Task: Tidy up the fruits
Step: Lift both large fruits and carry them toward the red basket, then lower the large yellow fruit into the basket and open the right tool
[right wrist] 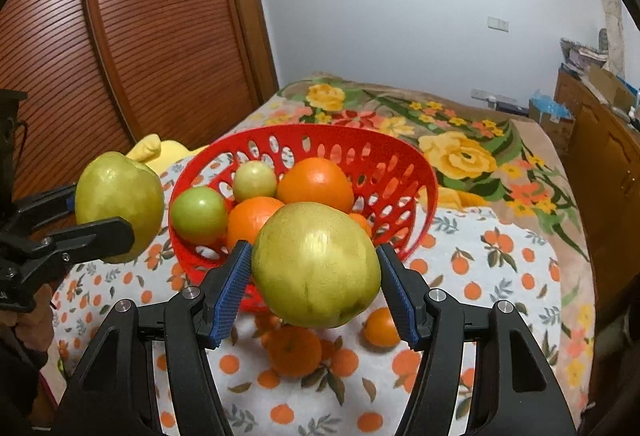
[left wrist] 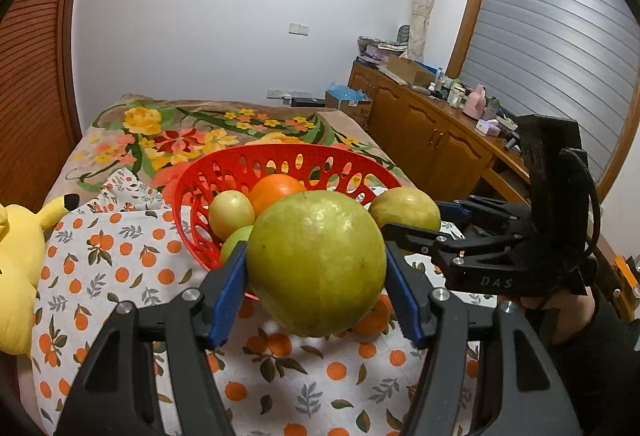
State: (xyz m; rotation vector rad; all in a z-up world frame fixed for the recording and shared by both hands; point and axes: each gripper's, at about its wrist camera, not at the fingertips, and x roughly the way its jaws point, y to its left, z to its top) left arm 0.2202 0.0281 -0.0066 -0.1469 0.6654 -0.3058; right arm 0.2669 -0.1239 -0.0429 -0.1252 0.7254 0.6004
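In the left wrist view my left gripper [left wrist: 316, 249] is shut on a large yellow-green fruit [left wrist: 316, 276], held in the air in front of the red perforated basket [left wrist: 280, 156]. At the right, my right gripper [left wrist: 412, 217] is shut on a second yellow-green fruit [left wrist: 404, 207]. The right wrist view shows that second fruit [right wrist: 316, 268] between the blue pads of my right gripper [right wrist: 314, 250], just before the basket [right wrist: 340, 134]. My left gripper [right wrist: 100, 212] hangs left of the basket with its fruit [right wrist: 118, 192]. Inside the basket lie two oranges [right wrist: 314, 182] and two small green fruits [right wrist: 198, 214].
Two small oranges [right wrist: 294, 350] lie loose on the orange-print cloth [right wrist: 500, 276] in front of the basket. The cloth covers a bed with a floral blanket [right wrist: 460, 156]. A yellow plush toy [left wrist: 16, 260] sits at the left, and a wooden cabinet [left wrist: 432, 140] lines the right.
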